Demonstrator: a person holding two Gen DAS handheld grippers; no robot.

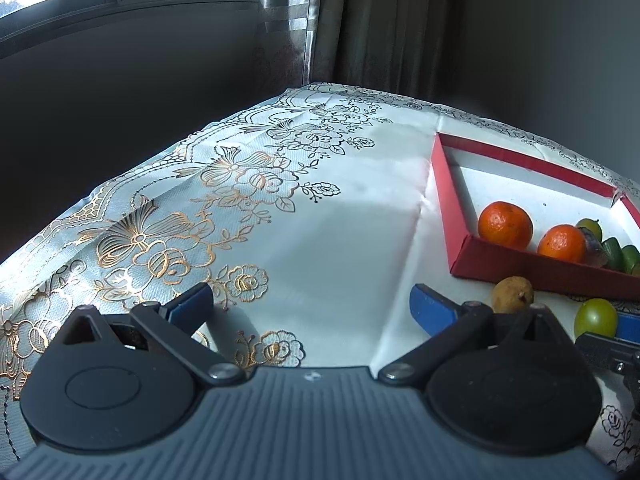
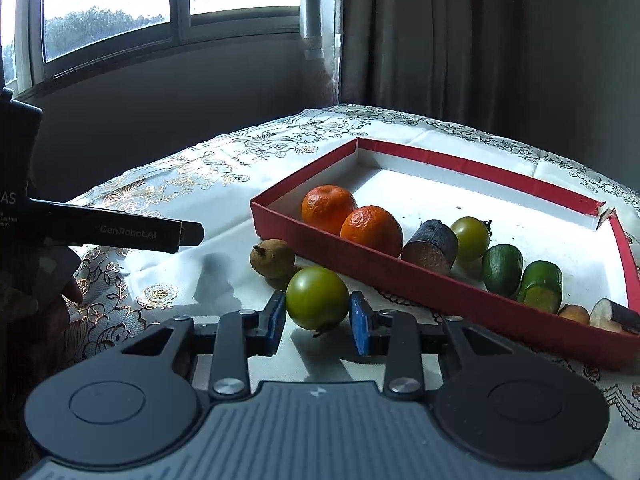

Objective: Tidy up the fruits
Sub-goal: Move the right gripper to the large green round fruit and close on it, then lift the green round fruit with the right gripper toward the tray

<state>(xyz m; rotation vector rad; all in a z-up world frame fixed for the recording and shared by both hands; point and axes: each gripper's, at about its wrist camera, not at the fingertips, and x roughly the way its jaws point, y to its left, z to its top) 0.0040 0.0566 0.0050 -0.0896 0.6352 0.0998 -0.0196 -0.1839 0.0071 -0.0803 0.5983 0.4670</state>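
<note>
In the right wrist view my right gripper (image 2: 318, 320) is shut on a round green fruit (image 2: 317, 298), its blue pads pressing both sides, just off the tablecloth. A small brown fruit (image 2: 273, 258) lies on the cloth beside it. Behind them stands a red tray (image 2: 360, 264) holding two oranges (image 2: 328, 208), another green fruit (image 2: 471, 237), dark and green cut pieces (image 2: 540, 282). In the left wrist view my left gripper (image 1: 312, 304) stands open over bare cloth; the tray (image 1: 520, 264), brown fruit (image 1: 513, 300) and held green fruit (image 1: 596, 317) show at right.
The table wears a white cloth with gold flower print (image 1: 180, 240). The left gripper's body (image 2: 120, 232) and a hand (image 2: 60, 292) fill the left edge of the right wrist view. A wall, window (image 2: 160, 8) and curtains (image 2: 420, 32) stand behind the table.
</note>
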